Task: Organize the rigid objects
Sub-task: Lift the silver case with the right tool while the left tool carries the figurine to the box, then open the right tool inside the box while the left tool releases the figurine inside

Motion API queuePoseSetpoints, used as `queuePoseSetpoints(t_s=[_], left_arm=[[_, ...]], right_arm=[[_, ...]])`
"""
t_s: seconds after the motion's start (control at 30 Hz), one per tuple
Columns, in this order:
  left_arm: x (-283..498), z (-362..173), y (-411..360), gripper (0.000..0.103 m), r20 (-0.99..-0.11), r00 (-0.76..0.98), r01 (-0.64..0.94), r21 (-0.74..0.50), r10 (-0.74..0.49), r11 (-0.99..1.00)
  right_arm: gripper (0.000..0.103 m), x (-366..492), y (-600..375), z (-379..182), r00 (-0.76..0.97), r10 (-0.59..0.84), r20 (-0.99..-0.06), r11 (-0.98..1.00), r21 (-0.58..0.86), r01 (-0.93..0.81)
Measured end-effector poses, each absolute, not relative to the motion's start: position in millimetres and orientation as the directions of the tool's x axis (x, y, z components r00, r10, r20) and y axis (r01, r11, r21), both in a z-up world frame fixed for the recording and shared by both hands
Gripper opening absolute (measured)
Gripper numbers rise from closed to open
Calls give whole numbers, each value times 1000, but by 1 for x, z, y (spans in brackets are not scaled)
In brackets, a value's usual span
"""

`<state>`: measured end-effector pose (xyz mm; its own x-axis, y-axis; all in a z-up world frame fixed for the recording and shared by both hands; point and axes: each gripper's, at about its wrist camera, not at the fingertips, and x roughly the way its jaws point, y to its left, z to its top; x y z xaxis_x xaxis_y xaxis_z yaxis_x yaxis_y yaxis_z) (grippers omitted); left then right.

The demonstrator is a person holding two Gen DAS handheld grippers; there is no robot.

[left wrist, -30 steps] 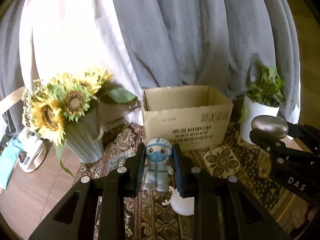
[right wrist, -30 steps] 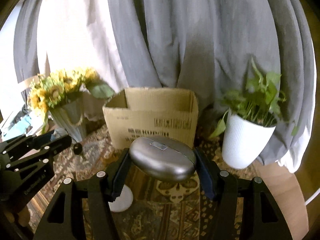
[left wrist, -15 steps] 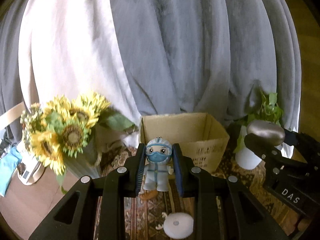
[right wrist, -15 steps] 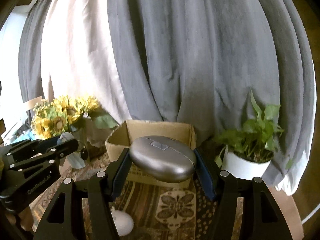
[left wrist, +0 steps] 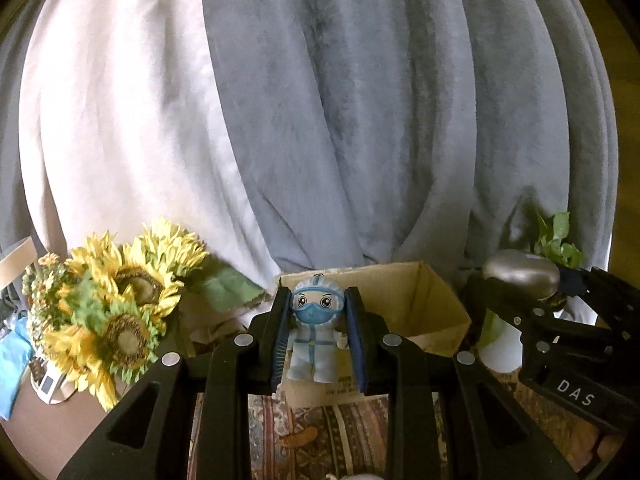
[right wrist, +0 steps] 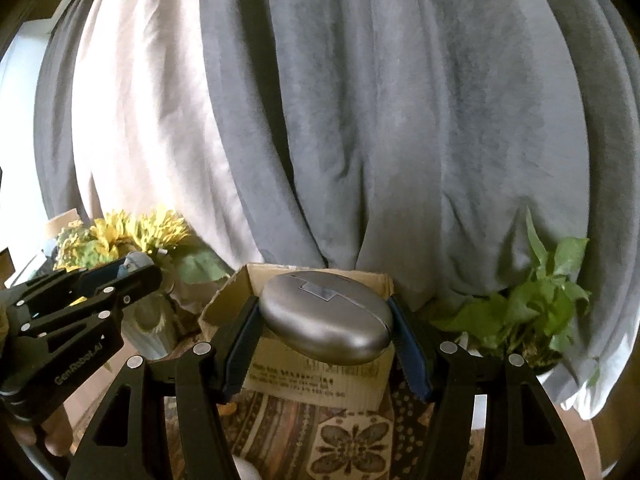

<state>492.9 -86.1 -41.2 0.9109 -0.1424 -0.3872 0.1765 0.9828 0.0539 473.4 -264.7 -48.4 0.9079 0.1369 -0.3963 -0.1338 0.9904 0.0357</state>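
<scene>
Ahead of me, heavy grey curtains [left wrist: 400, 140] fill the far wall, with a sunlit white drape [left wrist: 120, 120] hanging at far left. Below, a patterned rug [right wrist: 352, 444] covers the near floor. Sunflowers [left wrist: 116, 308] stand at left; a leafy plant in a white ribbed pot [right wrist: 532, 308] stands at right. Wooden floor [left wrist: 44, 428] shows at near left.

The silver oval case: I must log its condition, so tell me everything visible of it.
The silver oval case is a smooth, matte, metallic-looking pebble shape with a seam along its side and a small flat patch on top. It looks closed, lies tilted, and is clamped by its ends in the right tool, in front of the open cardboard box.
</scene>
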Motion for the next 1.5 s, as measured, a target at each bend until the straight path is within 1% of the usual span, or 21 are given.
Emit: queuePoseSetpoints(t_s=[0.23, 0.4, 0.57, 0.87, 1.17, 1.27, 1.33, 1.37, 1.4, 1.5], left_arm=[[526, -32, -88, 27, -406, 901, 186, 45, -152, 982], [555, -29, -97, 27, -448, 879, 217, 65, -166, 974], [581, -30, -106, 27, -488, 859, 234, 101, -157, 967], [632, -48, -114, 27, -617, 768, 274, 72, -173, 959], [674, -80, -117, 27, -750, 641, 282, 33, -163, 959], [684, -89, -117, 27, -781, 601, 289, 14, -170, 957], [684, -94, -116, 29, -792, 588, 282, 12, -163, 959], [684, -95, -116, 33, -796, 584, 279, 12, -159, 960], [683, -96, -115, 41, -798, 583, 270, 12, -154, 963], [676, -95, -113, 49, -788, 600, 256, 28, -136, 966]], right_arm=[[64, 509, -267, -42, 893, 151, -424, 988, 37, -149], [64, 533, -269, -40, 883, 152, -445, 987, 30, -155], [64, 563, -272, -46, 855, 154, -495, 987, 34, -159], [64, 617, -279, -69, 746, 202, -635, 978, 95, -184], [64, 653, -276, -94, 640, 217, -737, 973, 107, -206], [64, 663, -274, -103, 606, 217, -765, 971, 108, -211], [64, 667, -274, -108, 586, 225, -779, 970, 118, -214], [65, 668, -274, -110, 580, 223, -784, 970, 119, -212], [68, 668, -273, -111, 577, 218, -787, 971, 115, -210], [71, 670, -273, -113, 568, 195, -800, 976, 98, -197]])
